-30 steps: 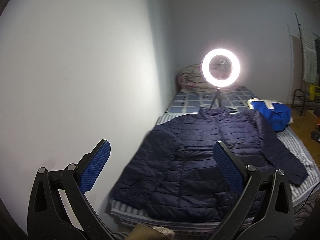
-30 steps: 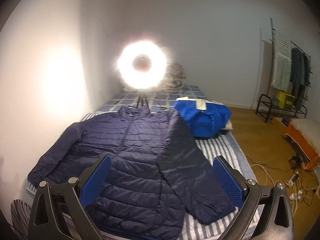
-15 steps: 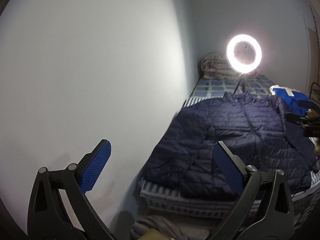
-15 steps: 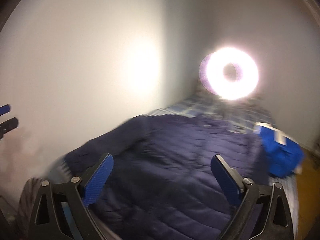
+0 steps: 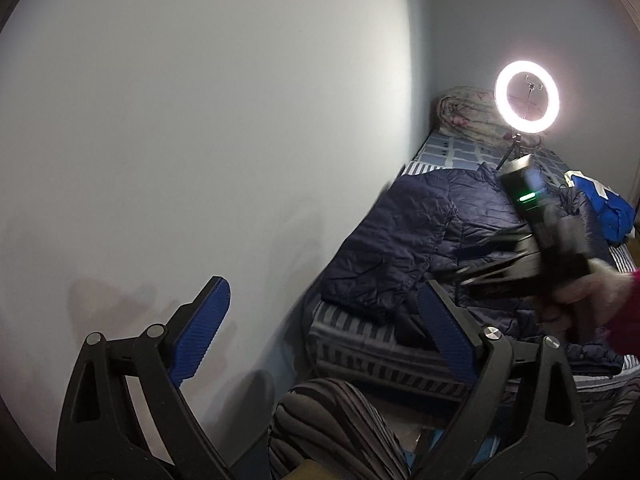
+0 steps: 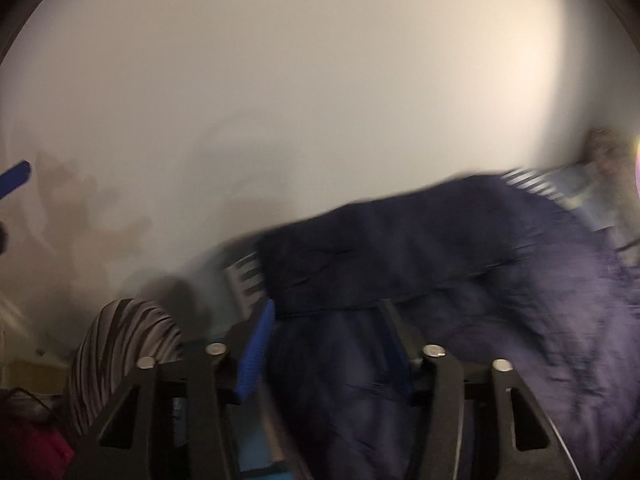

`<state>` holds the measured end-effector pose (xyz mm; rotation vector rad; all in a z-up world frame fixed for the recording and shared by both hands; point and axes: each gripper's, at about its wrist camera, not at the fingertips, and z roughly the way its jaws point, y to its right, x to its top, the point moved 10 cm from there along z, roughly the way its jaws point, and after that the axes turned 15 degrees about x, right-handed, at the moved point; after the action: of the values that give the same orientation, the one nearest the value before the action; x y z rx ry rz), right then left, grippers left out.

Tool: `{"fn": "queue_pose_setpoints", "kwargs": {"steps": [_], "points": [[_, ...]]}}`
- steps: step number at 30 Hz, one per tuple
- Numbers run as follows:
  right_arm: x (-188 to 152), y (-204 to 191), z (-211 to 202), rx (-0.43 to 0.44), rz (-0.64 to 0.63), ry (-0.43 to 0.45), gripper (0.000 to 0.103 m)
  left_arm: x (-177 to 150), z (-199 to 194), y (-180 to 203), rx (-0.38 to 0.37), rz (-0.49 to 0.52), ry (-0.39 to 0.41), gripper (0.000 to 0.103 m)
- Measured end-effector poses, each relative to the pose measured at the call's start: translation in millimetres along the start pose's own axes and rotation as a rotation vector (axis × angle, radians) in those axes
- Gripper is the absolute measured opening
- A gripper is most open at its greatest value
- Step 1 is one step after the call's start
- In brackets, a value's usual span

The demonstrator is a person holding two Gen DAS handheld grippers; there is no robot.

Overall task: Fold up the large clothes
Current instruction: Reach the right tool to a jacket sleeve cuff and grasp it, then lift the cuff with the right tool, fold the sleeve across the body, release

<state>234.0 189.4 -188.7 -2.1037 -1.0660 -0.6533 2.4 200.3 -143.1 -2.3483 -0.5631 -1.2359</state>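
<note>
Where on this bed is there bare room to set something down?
Bare bedding shows at the striped foot edge below the navy puffer jacket and on the checked sheet between the jacket collar and the rolled quilt. The middle is crowded: jacket, right gripper, blue garment.

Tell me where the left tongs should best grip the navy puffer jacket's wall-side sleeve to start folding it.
Probably at the cuff end of the navy puffer jacket, near the sleeve's lower corner. It lies flat along the wall-side edge of the striped bed, its end close to the foot. The open left tongs could come in from the foot, pinching across the cuff.
</note>
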Motion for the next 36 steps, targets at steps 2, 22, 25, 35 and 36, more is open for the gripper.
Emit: {"fn": "queue_pose_setpoints", "kwargs": {"steps": [2, 22, 25, 35, 36], "points": [[-2.7, -2.0, 32.0, 0.038, 0.010, -0.057, 0.046, -3.8, 3.0, -0.6, -0.001, 0.001, -0.013, 0.096], [-25.6, -8.6, 173.4, 0.032, -0.146, -0.357, 0.014, -21.0, 33.3, -2.4, 0.021, -0.022, -0.093, 0.096], [-15.2, -5.9, 161.7, 0.074, -0.079, -0.304, 0.004, -21.4, 37.3, 5.4, 0.007, -0.010, -0.097, 0.096], [40.1, 57.7, 47.2, 0.130, 0.129, 0.027, 0.002, -4.1, 44.5, 60.5, -0.080, 0.061, -0.078, 0.096], [45.1, 75.3, 31.0, 0.128, 0.171, 0.075, 0.001, -1.0, 45.9, 67.3, -0.090, 0.066, -0.074, 0.096]]}}
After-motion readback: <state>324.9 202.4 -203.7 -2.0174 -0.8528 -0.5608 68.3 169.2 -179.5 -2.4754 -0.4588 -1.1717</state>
